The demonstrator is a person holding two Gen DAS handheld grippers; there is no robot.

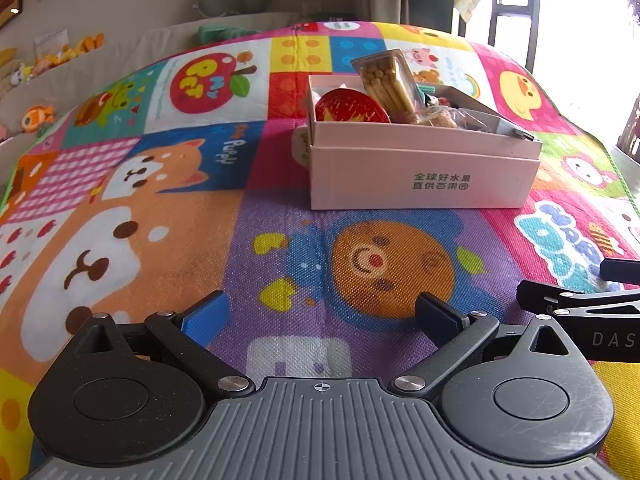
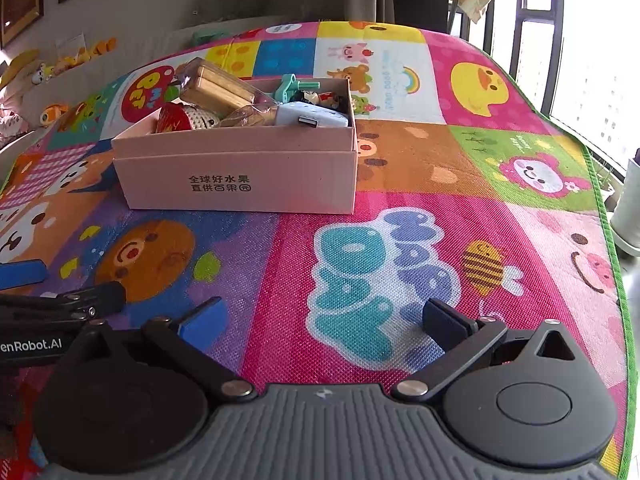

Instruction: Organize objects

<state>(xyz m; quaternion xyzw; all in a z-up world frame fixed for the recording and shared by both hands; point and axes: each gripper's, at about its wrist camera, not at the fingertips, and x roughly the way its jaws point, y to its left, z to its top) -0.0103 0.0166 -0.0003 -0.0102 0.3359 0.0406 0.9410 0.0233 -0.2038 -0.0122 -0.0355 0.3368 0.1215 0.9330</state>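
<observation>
Both the left hand-held gripper (image 1: pixel 320 312) and the right hand-held gripper (image 2: pixel 324 316) are hovering wide open and holding nothing over the woven, cartoon-printed mat (image 2: pixel 360 248). Ahead of them the pink cardboard box (image 2: pixel 240 168) is sitting overfilled; the clear plastic packet of wooden sticks (image 1: pixel 386 80) is leaning above its rim, so a nudge risks spilling it.

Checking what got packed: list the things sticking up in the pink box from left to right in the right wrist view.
In the pink box: red round tin → clear pack of wooden sticks → teal plastic toy → pale blue block with a black plug at the right end. The clutter between them overlaps too much to place.
</observation>
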